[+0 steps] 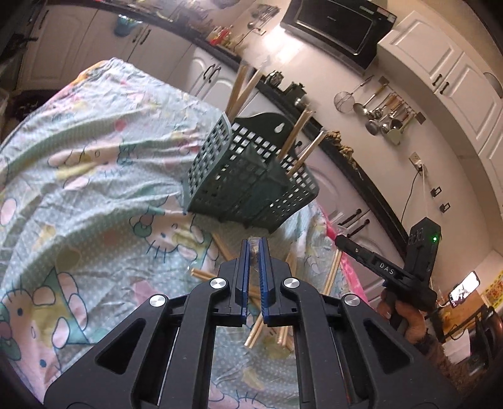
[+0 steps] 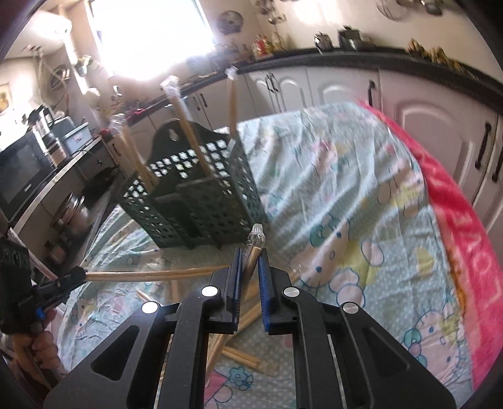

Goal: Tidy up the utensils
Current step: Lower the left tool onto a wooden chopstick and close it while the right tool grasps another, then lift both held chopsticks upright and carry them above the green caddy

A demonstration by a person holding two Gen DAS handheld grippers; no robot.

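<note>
- Fingers of the left gripper [image 1: 255, 243] are pinched on a wrapped chopstick's tip, ready for the basket [image 1: 248, 176].
- Right gripper [image 2: 250, 253] fingers are clamped around another wrapped chopstick [image 2: 251, 261].

I read "DAS" in pale letters on the black finger arm of the right gripper [image 1: 341, 243], seen from my left wrist camera. On the pink blanket [image 2: 456, 201] at the table's edge, my right wrist camera shows large pale block letters, partly cut off; I make out what looks like "LOVE", though I am not sure. The brand mark on the black microwave [image 1: 336, 23] is too small to read.
</note>
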